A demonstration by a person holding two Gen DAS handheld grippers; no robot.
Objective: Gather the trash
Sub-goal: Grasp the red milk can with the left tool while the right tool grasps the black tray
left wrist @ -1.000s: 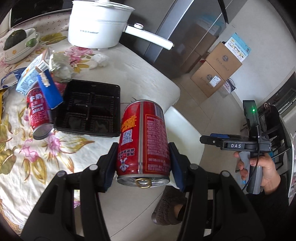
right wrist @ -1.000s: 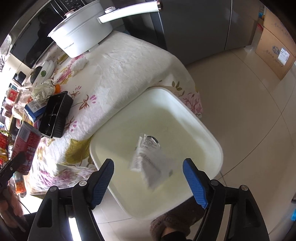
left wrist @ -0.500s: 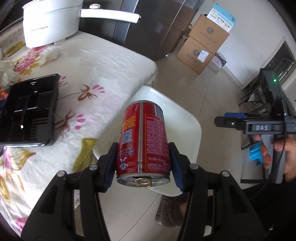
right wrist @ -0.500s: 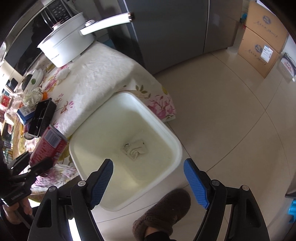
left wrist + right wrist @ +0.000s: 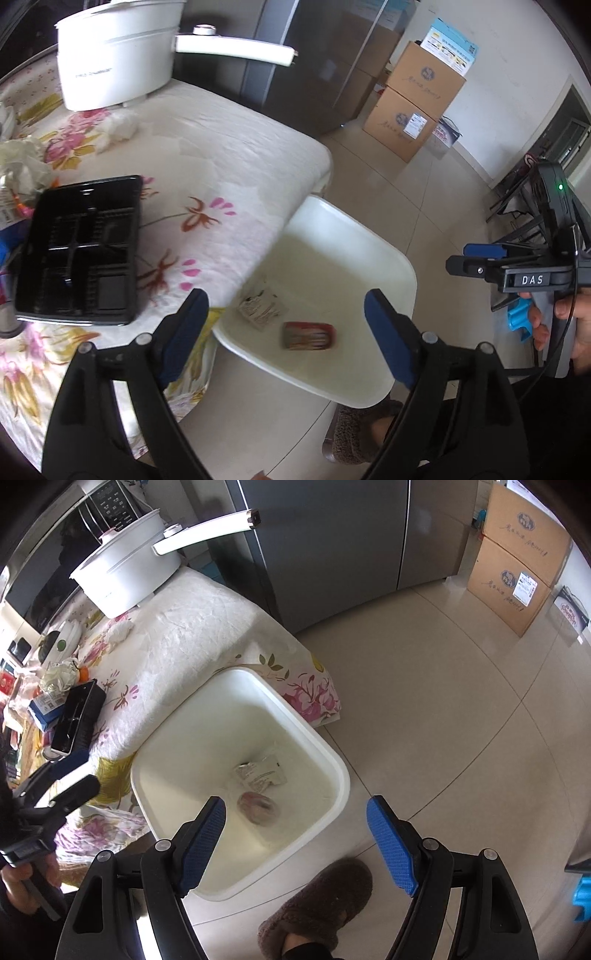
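Note:
A white bin (image 5: 391, 258) (image 5: 332, 760) stands on the floor against the table's edge. A red can (image 5: 309, 335) lies on its bottom, blurred in the right wrist view (image 5: 258, 808), beside a crumpled white wrapper (image 5: 263, 307) (image 5: 260, 773). My left gripper (image 5: 286, 332) is open and empty above the bin's near rim. My right gripper (image 5: 295, 843) is open and empty above the bin's near corner. The right gripper also shows in the left wrist view (image 5: 480, 260), the left gripper in the right wrist view (image 5: 70, 771).
A floral-clothed table (image 5: 207, 155) holds a black compartment tray (image 5: 79, 247), crumpled tissue (image 5: 116, 127), more packaging at the left edge and a white pot (image 5: 118, 62). Cardboard boxes (image 5: 413, 107) stand by the wall. A slippered foot (image 5: 317, 904) is beside the bin.
My left gripper opened and let go of the red can, which dropped into the bin. The right gripper stayed open over the bin.

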